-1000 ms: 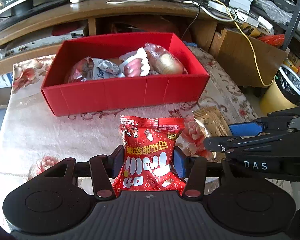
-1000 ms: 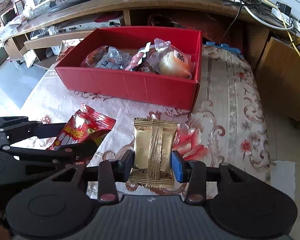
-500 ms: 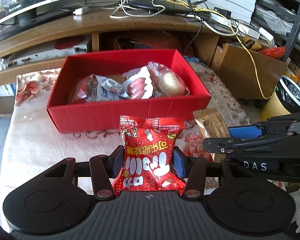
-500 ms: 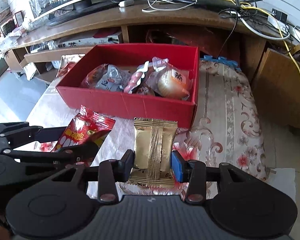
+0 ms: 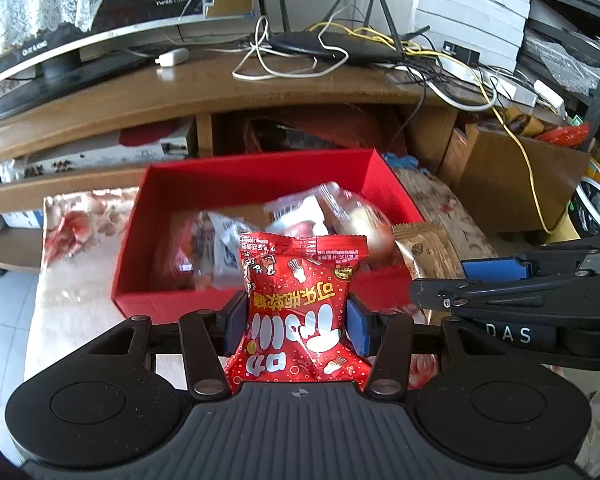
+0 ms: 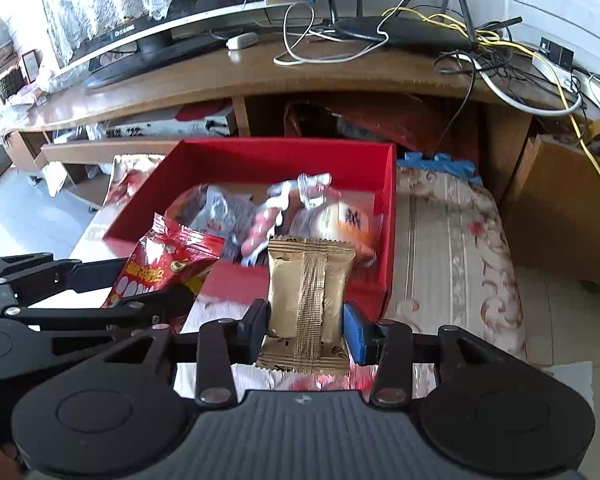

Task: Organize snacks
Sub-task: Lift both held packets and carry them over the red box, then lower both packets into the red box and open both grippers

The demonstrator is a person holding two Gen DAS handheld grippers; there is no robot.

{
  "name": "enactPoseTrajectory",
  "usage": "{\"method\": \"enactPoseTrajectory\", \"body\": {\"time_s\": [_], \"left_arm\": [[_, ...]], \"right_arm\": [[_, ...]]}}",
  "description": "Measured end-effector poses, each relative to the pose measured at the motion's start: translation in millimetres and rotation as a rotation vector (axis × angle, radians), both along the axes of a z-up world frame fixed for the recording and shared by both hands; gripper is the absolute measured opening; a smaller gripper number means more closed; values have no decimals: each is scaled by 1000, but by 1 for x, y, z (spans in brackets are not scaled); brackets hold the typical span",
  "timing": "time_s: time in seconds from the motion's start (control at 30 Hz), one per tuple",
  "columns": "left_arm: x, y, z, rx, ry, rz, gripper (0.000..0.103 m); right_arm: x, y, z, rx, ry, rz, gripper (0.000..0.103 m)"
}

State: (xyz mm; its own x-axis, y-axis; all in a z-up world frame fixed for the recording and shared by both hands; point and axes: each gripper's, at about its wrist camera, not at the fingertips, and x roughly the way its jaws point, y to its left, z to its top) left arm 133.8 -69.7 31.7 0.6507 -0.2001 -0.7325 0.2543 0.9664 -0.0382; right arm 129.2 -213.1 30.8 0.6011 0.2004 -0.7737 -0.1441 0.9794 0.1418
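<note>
My left gripper [image 5: 296, 320] is shut on a red snack packet [image 5: 300, 300], held up before the front wall of the red box [image 5: 256, 176]. My right gripper [image 6: 306, 328] is shut on a gold snack packet [image 6: 310, 296], also lifted, near the box's front right corner [image 6: 384, 280]. The box holds several wrapped snacks [image 6: 268, 208]. In the right wrist view the red packet [image 6: 168, 260] and the left gripper's arm show at left. In the left wrist view the gold packet [image 5: 424, 248] shows at right.
The box sits on a table with a floral cloth [image 6: 452, 240]. Behind it stands a wooden TV stand [image 5: 220, 92] with a TV, a router and tangled cables [image 5: 420, 60]. A cardboard box [image 5: 512, 184] and a yellow bin stand at right.
Both grippers have risen and moved forward toward the red box with their packets. The box now looks closer and lower in both views.
</note>
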Motion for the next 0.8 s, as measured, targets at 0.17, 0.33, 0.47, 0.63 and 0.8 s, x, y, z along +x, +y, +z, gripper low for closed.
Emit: {"method": "enactPoseTrajectory", "body": {"time_s": [0.17,0.33,0.47,0.63,0.8], "left_arm": [[20,-1,2,10,-10,11,57],[44,-1,-1,23,-11,26,57],[63,0,-7,29,-5,42,57],[83,3,-18,41,17,58,57],[95,8,-30,20,47,76,59]], "right_arm": [[21,0,3,7,-8,-11,44],[47,3,1,1,-7,-16,44],[68,5,-5,3,4,-20,44],[93,10,-16,-10,21,-22,44],[108,14,-29,-20,43,-20,44]]}}
